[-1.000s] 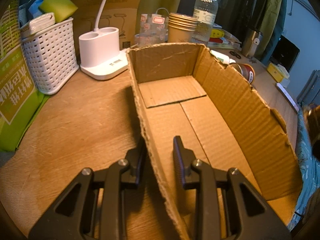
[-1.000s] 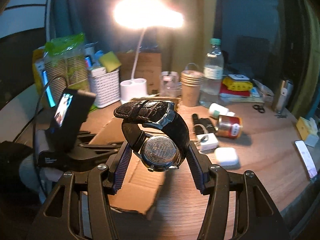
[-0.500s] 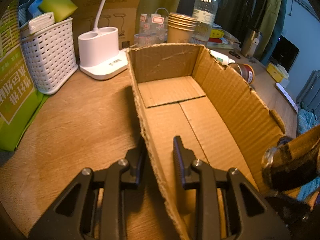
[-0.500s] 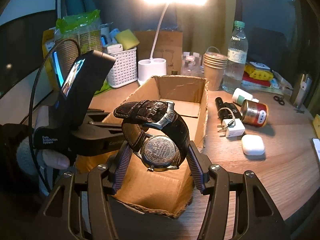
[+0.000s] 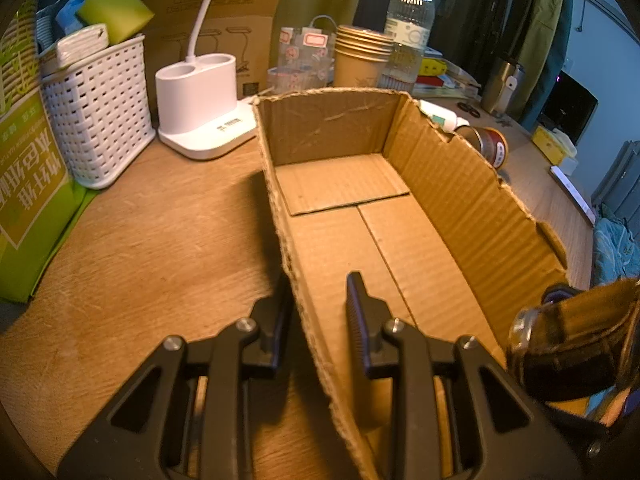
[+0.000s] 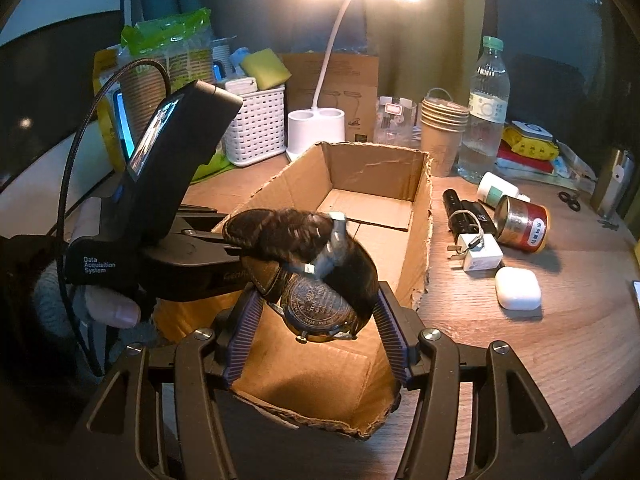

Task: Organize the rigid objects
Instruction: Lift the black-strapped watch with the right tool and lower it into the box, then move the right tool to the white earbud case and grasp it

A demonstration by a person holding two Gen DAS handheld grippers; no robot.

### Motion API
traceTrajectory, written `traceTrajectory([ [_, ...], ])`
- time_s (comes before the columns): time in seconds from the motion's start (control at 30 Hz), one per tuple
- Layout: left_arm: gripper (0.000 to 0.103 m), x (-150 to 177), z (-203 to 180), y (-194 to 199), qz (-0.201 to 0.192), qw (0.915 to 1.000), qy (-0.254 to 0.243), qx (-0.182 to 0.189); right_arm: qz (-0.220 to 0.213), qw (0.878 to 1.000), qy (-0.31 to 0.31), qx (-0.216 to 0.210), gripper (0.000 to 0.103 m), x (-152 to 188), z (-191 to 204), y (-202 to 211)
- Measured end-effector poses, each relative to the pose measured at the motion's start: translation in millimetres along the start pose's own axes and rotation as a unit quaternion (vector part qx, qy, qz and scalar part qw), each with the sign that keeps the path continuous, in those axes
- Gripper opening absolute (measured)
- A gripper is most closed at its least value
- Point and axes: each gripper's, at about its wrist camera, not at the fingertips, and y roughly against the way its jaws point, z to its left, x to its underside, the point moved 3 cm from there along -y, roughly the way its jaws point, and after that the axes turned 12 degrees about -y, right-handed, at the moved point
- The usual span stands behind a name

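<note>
An open cardboard box (image 5: 448,184) lies on the wooden table, empty inside; it also shows in the right wrist view (image 6: 376,168). My left gripper (image 5: 318,312) straddles the box's near left wall, one finger outside and one inside, pinching the cardboard. My right gripper (image 6: 316,320) holds a wristwatch (image 6: 316,300) with a dark leather strap and a steel case back, above the near end of the box. The watch appears blurred, with the fingers a little wider than before. The watch shows at the lower right of the left wrist view (image 5: 568,344).
Right of the box lie a red tin (image 6: 524,222), a white charger (image 6: 480,256), a white earbud case (image 6: 518,288), a black flashlight (image 6: 456,208) and a small white bottle (image 6: 496,192). Behind stand paper cups (image 6: 442,128), a water bottle (image 6: 484,108), a lamp base (image 5: 204,108) and a white basket (image 5: 96,108).
My right gripper has carried the watch leftward and down over the near end of the box. The watch now looks blurred and tilted between the fingers. My left gripper has not moved.
</note>
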Motion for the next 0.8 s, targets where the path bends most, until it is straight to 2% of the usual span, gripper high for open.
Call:
traceTrajectory([
  [0.13,0.027,0.2,-0.5,0.4,0.0,1.0,0.004,0.002,0.001,1.0,0.0,-0.013,0.065,0.9,0.2,0.1],
  [0.47,0.027,0.7,-2.9,0.5,-0.001,1.0,0.004,0.003,-0.026,0.999,-0.021,-0.043,0.066,-6.4,-9.7,15.2],
  [0.8,0.027,1.0,-5.3,1.0,-0.001,1.0,0.007,0.0,-0.068,0.996,-0.055,-0.03,0.066,-30.7,-59.9,31.1],
])
